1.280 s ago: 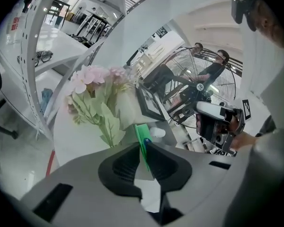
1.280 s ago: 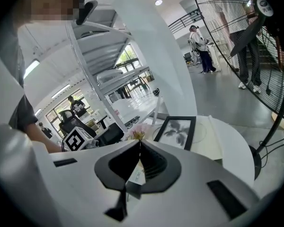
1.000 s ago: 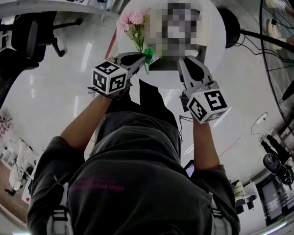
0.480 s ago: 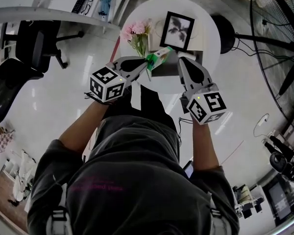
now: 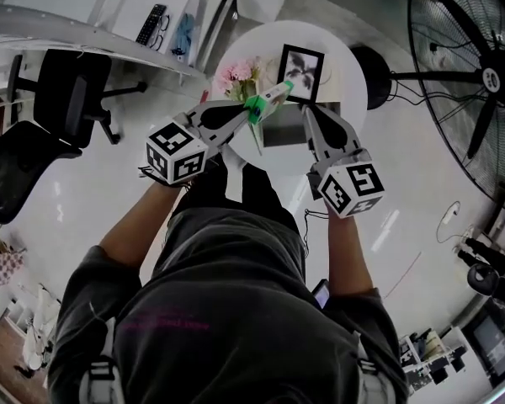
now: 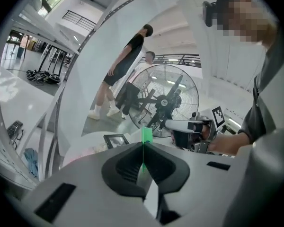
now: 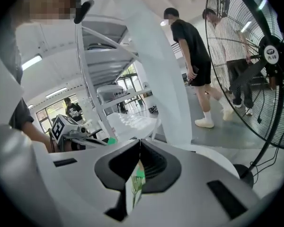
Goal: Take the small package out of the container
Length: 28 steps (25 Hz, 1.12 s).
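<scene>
My left gripper (image 5: 254, 108) is shut on a small green-and-white package (image 5: 269, 99) and holds it above the near edge of the round white table (image 5: 358, 66). In the left gripper view a green strip of the package (image 6: 146, 136) sticks out past the closed tips. A grey container (image 5: 288, 131) sits on the table just below and between the grippers. My right gripper (image 5: 307, 113) hovers at the container's right side. Its jaws are shut, and a second thin green-and-white packet (image 7: 135, 186) is pinched edge-on between them.
On the table stand pink flowers (image 5: 240, 72) and a framed picture (image 5: 301, 64). A big floor fan (image 5: 480, 82) stands at the right. Black office chairs (image 5: 63, 91) and a desk with a remote (image 5: 151, 23) are at the left. People (image 7: 194, 56) stand by the fan.
The left gripper has swung the green package up and a little right, from beside the flowers to in front of the picture frame. The right gripper has held its place by the container.
</scene>
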Motion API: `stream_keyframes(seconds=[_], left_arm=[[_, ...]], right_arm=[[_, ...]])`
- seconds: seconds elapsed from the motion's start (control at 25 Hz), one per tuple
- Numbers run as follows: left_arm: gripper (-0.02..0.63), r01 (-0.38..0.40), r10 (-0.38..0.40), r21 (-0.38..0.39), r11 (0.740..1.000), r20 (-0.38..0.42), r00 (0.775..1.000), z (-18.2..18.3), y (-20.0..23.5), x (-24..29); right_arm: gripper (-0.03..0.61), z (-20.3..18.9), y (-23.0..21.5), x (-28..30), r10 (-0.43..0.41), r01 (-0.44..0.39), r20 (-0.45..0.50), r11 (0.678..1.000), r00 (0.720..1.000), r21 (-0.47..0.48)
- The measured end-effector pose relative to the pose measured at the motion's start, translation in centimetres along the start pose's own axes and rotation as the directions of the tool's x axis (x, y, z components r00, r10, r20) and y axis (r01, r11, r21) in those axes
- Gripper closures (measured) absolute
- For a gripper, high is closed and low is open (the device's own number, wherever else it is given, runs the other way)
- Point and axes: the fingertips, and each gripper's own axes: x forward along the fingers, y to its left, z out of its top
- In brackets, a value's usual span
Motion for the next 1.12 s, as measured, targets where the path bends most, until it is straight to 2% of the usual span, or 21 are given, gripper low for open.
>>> stream_keyframes(seconds=[0.52,1.12], left_arm=[[0.592,0.052,-0.059,0.095,0.994,0.082,0.995,6.6,-1.5,-3.1],[0.592,0.112,-0.143,0.182,0.977,0.166,0.976,12.9,-3.4,-6.7]], right_arm=[[0.557,4.0,1.9,-2.0,-0.070,0.071,0.094,0.997,0.993,-0.014],[0.557,7.9,4.6,-3.3,-0.117,0.128,0.193,0.991,0.974,-0.046]])
